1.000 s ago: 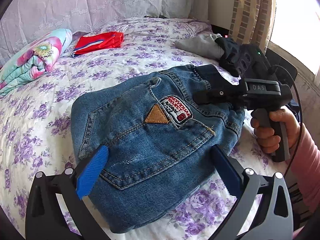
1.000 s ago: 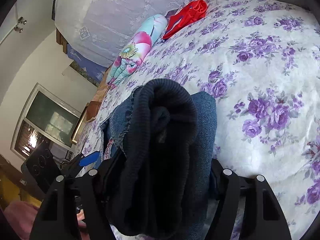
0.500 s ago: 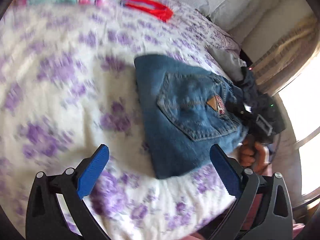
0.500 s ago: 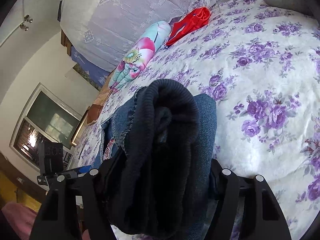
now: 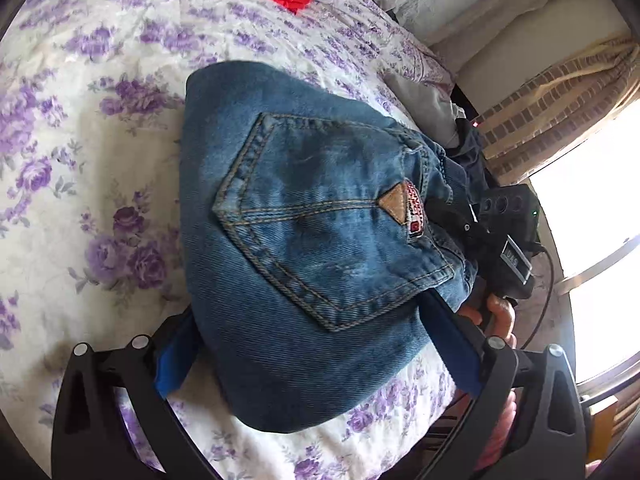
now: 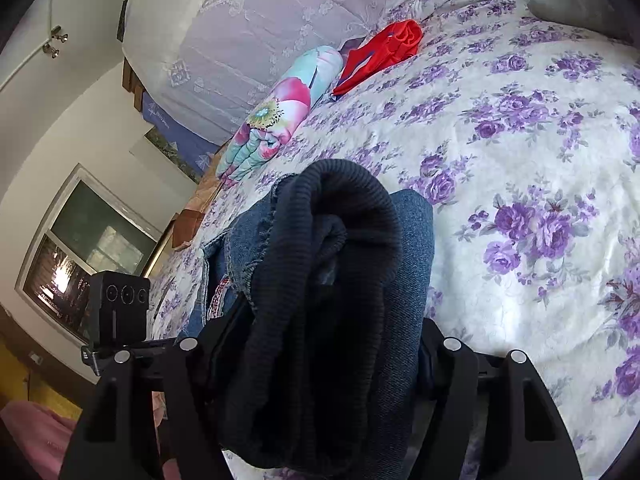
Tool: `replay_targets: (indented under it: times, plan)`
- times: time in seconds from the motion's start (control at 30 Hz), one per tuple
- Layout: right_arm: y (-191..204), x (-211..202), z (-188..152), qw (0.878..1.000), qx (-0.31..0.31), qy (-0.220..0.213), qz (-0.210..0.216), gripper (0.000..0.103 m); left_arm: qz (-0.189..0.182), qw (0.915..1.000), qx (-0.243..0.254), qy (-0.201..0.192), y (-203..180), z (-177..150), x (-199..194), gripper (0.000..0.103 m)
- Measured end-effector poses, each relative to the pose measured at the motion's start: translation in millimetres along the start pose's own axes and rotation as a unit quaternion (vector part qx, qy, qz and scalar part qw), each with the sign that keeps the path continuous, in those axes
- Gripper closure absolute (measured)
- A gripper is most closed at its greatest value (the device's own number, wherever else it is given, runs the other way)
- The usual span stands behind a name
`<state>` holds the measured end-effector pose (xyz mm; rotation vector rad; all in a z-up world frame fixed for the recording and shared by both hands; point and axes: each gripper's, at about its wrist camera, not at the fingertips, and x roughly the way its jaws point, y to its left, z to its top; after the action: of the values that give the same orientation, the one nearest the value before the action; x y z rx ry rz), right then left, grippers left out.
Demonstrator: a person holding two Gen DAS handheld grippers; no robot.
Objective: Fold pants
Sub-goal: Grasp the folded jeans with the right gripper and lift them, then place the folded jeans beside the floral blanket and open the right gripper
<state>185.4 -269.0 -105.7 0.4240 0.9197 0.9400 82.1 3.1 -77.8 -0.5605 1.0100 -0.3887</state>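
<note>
Folded blue jeans (image 5: 312,240) lie on the floral bedsheet (image 5: 100,140), back pocket and patch facing up. My left gripper (image 5: 312,320) is open and straddles their near folded end, one blue pad (image 5: 176,356) on each side. My right gripper (image 6: 328,320) grips the dark ribbed waistband (image 6: 344,216) at the other end. Its jaws are closing on that bunched fabric, which fills the gap and hides the pads. In the left wrist view the right gripper (image 5: 460,216) reaches in from the right, with a person's hand (image 5: 492,312) on its handle.
A red garment (image 6: 384,48) and a rolled floral blanket (image 6: 276,120) lie near the headboard. A grey garment (image 5: 424,108) sits at the bed's right side by the curtain. The bed edge runs just below and right of the jeans.
The left wrist view has rolled and swung. My left gripper drew back from the jeans, then closed in again over their folded end. My right gripper keeps its place on the waistband.
</note>
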Motion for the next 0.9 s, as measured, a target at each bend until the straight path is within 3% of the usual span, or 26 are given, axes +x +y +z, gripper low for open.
replay_targets:
  times: [0.07,0.17,0.23,0.3,0.47,0.6,0.73,0.83,0.9]
  plan:
    - [7.4,-2.8,-1.8,1.0,0.003,-0.008,-0.007,0.04,0.01,0.9997,0.017,-0.016,-9.7,1.7,-5.4,0.012]
    - [22.0,-7.6,-1.4,1.0,0.004,-0.019,-0.018,0.046,-0.014,0.9991,0.022,-0.033,-13.2,5.4,-21.1,0.019]
    - [36.5,-9.5,6.0,0.999,-0.007,-0.024,-0.027,0.049,-0.038,0.9985,0.019,-0.035,-11.6,13.6,-30.3,0.02]
    - [50.2,-6.5,19.3,0.999,-0.022,-0.025,-0.03,0.05,-0.033,0.9981,0.029,-0.044,-11.3,25.3,-39.7,0.02]
    - [73.5,12.9,79.1,0.998,-0.04,-0.04,-0.013,0.05,-0.017,0.9937,0.079,-0.078,-13.9,89.3,-72.3,0.02]
    - [79.6,46.0,148.1,0.996,-0.052,-0.068,-0.001,0.05,0.039,0.9841,0.136,-0.107,-12.4,155.8,-76.7,0.02]
    - [53.7,92.7,203.1,0.996,-0.04,-0.08,0.001,0.05,0.073,0.9773,0.163,-0.115,13.4,220.6,-47.8,0.019]
    - [13.6,133.8,220.7,0.998,-0.01,-0.065,-0.007,0.05,0.066,0.9839,0.141,-0.088,53.6,249.4,-9.0,0.019]
    - [-16.2,166.0,218.7,0.999,0.006,-0.04,-0.037,0.047,0.066,0.9905,0.107,-0.056,86.6,257.7,27.4,0.018]
